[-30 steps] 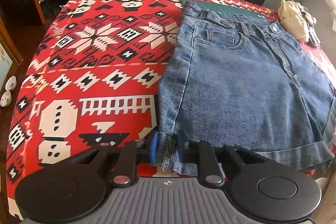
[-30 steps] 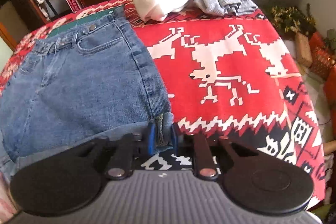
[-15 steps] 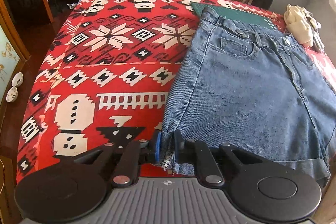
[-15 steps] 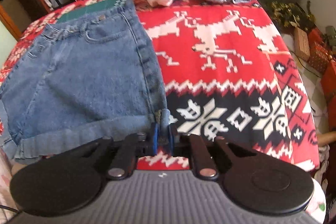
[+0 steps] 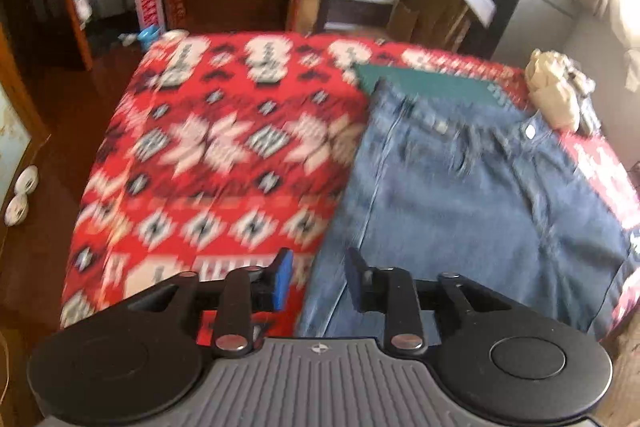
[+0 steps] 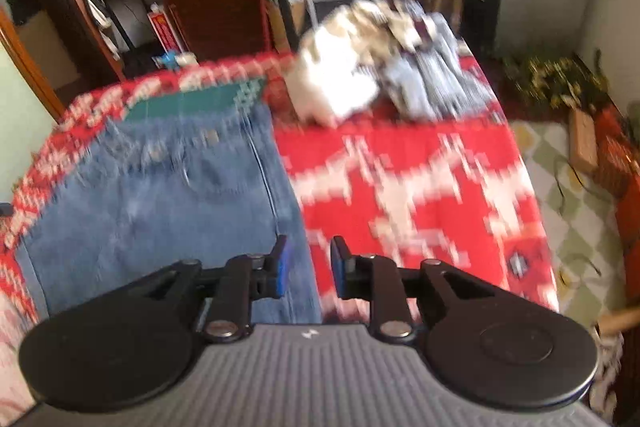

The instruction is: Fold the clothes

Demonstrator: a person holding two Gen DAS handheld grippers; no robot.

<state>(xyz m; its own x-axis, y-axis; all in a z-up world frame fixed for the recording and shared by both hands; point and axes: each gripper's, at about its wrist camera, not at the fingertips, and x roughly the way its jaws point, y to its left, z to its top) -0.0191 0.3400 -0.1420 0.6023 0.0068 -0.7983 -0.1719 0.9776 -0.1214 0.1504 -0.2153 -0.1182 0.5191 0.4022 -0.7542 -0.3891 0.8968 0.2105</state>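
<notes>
Jaws on both the left gripper point(image 5: 318, 279) and the right gripper point(image 6: 307, 273) stand parted, holding nothing. Just ahead of them the denim shorts point(image 5: 472, 203) lie spread flat on the patterned desk point(image 5: 224, 155), hem nearest, waistband farthest. Beyond the right jaws sits a clothes pile point(image 6: 384, 67). This looks like a gap between grips; folding calls for fresh holds on the shorts.

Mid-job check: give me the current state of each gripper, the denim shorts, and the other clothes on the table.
left gripper: open, nothing between the fingers.
right gripper: open, holding nothing.
denim shorts: spread flat on the red patterned cloth, unfolded, waistband at the far end over a green mat.
pile of clothes: crumpled, unfolded, at the far edge beyond the shorts.
</notes>
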